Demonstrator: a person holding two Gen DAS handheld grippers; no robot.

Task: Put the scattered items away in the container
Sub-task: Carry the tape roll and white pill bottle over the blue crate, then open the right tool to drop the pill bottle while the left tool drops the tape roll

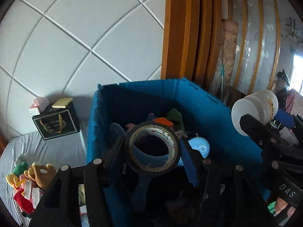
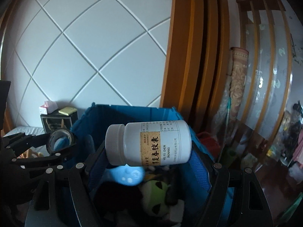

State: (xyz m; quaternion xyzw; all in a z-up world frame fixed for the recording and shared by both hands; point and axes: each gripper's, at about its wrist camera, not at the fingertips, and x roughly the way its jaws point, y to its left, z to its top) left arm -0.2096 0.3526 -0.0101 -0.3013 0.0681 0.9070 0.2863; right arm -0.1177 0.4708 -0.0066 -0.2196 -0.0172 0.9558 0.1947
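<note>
Gripping a roll of black tape (image 1: 152, 149) in the left gripper (image 1: 151, 151), blue-padded fingers (image 1: 189, 164) pinching the ring's glossy outer band from both sides, cardboard core facing the camera. Hovering above the open mouth of the blue container (image 1: 132, 102), a corrugated plastic box with straight walls and a notched rim.

Clasping a white pill bottle (image 2: 147, 143) in the right gripper (image 2: 149, 151), smooth cylinder lying sideways, ribbed cap pointing left, tan label with black lettering facing up. Hanging over the same blue container (image 2: 128, 113), just right of the tape (image 2: 60, 140), the two grippers close beside each other but not touching.

Lying inside the box: a rounded pale-blue toy (image 1: 199, 147) with a smiley print, an orange plush piece (image 1: 162, 122), green fabric (image 1: 174, 115), and in the right wrist view a green-and-white panda-faced ball (image 2: 157, 191). Leaving little bare floor in the box, though the opening above the pile stays wide.

Resting on the bed (image 1: 56, 147), wrinkled grey sheet: a heap of soft plush toys (image 1: 32, 177) at lower left, well apart from a black gift box (image 1: 56, 121) topped by a yellow pad (image 1: 62, 102). Backing everything, a white quilted headboard (image 1: 75, 37) and orange wooden slats (image 1: 181, 28).
</note>
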